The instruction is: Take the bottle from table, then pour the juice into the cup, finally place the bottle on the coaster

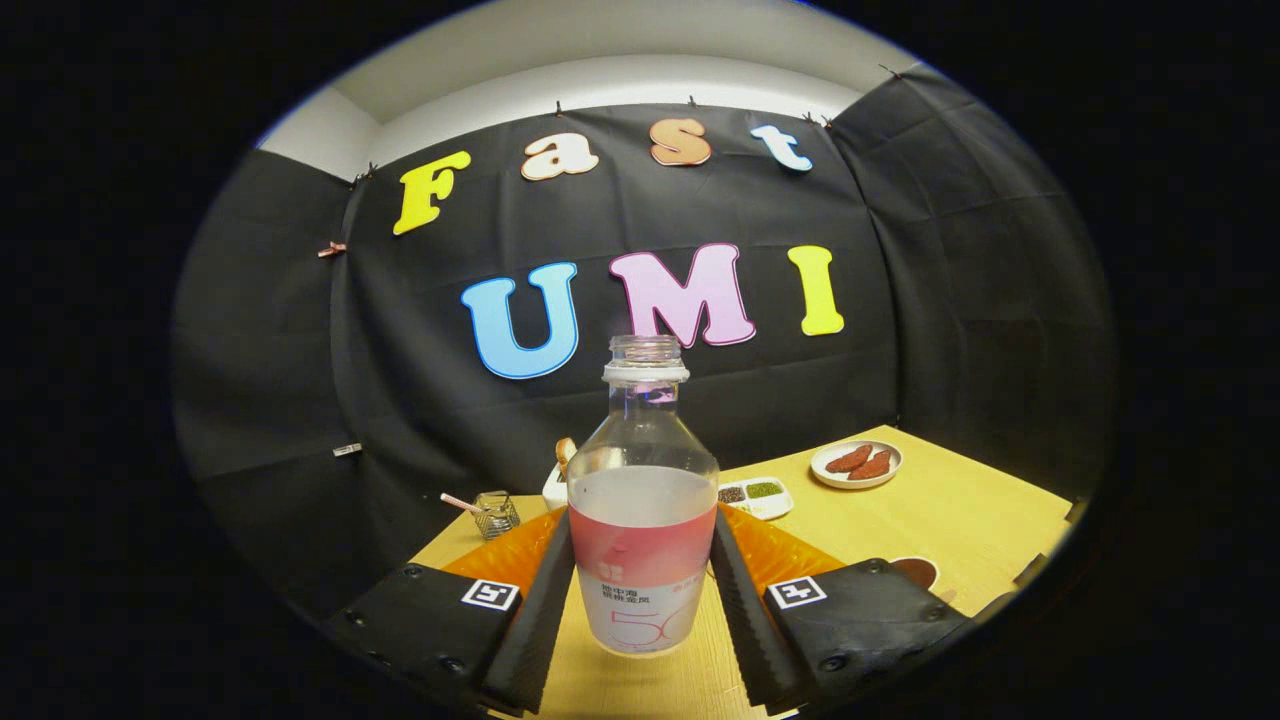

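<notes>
A clear uncapped bottle (642, 500) with a pink-and-white label and pale juice up to its shoulder stands upright between my two fingers. My gripper (641, 560) is shut on it: the left finger (540, 610) and the right finger (745, 610) both press on the label's sides. The bottle's base looks just above the wooden table (960, 510), though I cannot tell if it touches. An orange ribbed mat (500, 560) lies beyond the fingers on both sides of the bottle. A round cup rim (915, 570) with a dark inside peeks out past the right finger's body.
At the table's far right sits a white plate (856, 463) with reddish-brown pieces. A small white tray (757, 495) of green and dark bits lies behind the bottle. A little glass jar (495, 513) with a stick stands at the far left by the black cloth wall.
</notes>
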### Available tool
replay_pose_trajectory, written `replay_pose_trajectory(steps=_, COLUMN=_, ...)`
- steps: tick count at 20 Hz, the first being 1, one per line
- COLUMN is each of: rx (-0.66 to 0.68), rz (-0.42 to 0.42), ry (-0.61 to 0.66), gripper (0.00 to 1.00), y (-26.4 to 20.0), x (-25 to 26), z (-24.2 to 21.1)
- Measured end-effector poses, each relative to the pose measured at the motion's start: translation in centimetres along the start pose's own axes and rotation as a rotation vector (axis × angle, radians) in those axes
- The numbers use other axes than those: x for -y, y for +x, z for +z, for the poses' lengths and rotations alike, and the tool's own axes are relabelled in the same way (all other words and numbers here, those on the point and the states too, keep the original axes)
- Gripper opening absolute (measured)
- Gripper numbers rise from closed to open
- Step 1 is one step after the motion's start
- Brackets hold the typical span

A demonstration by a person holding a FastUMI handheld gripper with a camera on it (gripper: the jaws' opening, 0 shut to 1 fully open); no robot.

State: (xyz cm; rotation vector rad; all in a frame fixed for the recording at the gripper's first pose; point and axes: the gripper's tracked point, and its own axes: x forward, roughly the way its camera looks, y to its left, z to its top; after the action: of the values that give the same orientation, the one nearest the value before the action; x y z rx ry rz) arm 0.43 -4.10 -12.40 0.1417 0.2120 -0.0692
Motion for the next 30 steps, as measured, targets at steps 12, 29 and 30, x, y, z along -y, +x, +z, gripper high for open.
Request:
replay_pose_trajectory(steps=12, rx=-0.069, rz=-0.037, ry=0.427, gripper=0.75, y=0.9, x=6.3, z=-2.3)
replay_pose_trajectory(steps=29, rx=-0.137, rz=-0.056, ry=1.025, gripper=0.74, y=0.1, x=11.0, z=-6.5)
replay_pose_trajectory(steps=30, rx=-0.141, rz=-0.059, ry=1.050, gripper=0.75, y=0.0, x=11.0, z=-6.7)
